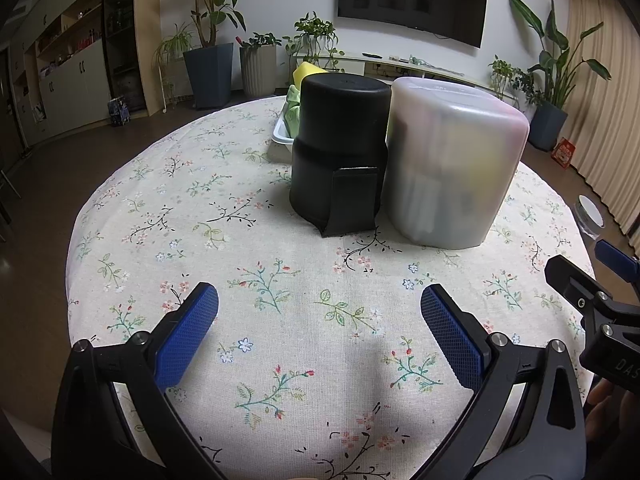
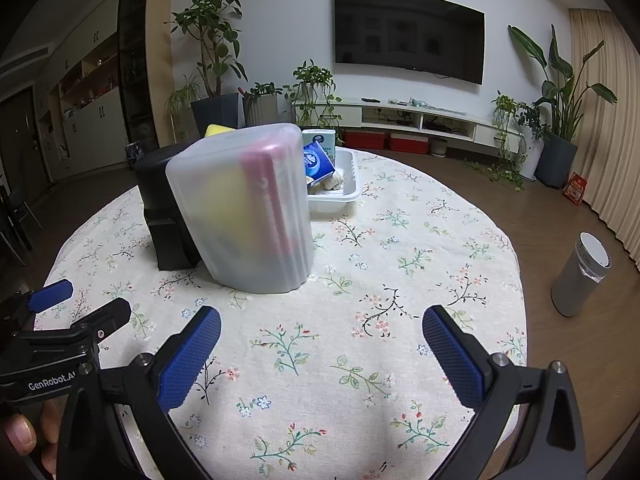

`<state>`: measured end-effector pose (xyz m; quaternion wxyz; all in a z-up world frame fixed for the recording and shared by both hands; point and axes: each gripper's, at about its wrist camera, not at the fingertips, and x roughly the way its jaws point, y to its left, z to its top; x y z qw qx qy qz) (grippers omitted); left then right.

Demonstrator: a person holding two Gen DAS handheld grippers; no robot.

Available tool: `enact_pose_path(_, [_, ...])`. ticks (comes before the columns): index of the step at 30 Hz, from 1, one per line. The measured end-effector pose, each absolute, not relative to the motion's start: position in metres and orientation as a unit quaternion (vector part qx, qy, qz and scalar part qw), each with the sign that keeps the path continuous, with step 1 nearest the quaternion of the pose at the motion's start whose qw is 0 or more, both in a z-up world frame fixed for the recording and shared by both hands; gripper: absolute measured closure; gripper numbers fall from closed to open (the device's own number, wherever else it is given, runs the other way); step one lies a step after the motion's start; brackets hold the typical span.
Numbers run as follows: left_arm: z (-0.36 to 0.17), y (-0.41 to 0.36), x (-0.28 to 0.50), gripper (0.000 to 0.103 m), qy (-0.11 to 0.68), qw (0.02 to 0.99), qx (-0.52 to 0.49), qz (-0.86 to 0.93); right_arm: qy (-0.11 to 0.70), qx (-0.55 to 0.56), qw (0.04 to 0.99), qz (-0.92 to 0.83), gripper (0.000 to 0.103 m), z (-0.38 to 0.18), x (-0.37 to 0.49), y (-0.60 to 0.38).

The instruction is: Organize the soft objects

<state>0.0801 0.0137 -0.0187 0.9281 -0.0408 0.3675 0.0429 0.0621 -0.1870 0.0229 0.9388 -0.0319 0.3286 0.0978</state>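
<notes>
Left wrist view: left gripper (image 1: 319, 312) spread wide, empty, low over tablecloth (image 1: 248, 248). Right gripper (image 2: 321, 334) likewise wide, unladen. Soft items sit in white tray (image 2: 354, 184) behind frosted container (image 2: 244, 212) and black container (image 1: 340, 152), probably staged for sorting.

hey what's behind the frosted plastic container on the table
Behind the frosted container sits a white tray holding blue tissue packs and something beige. A yellow sponge and green items show at its other end. The tray's middle is hidden.
</notes>
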Motion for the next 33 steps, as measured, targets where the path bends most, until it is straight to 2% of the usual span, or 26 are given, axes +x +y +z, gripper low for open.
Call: enact_pose_path(33, [-0.0200,0.0131,0.0805,0.000,0.369,0.928,-0.040,0.042,0.332,-0.032,0.938,0.098,0.000,0.0216,0.0612,-0.1885])
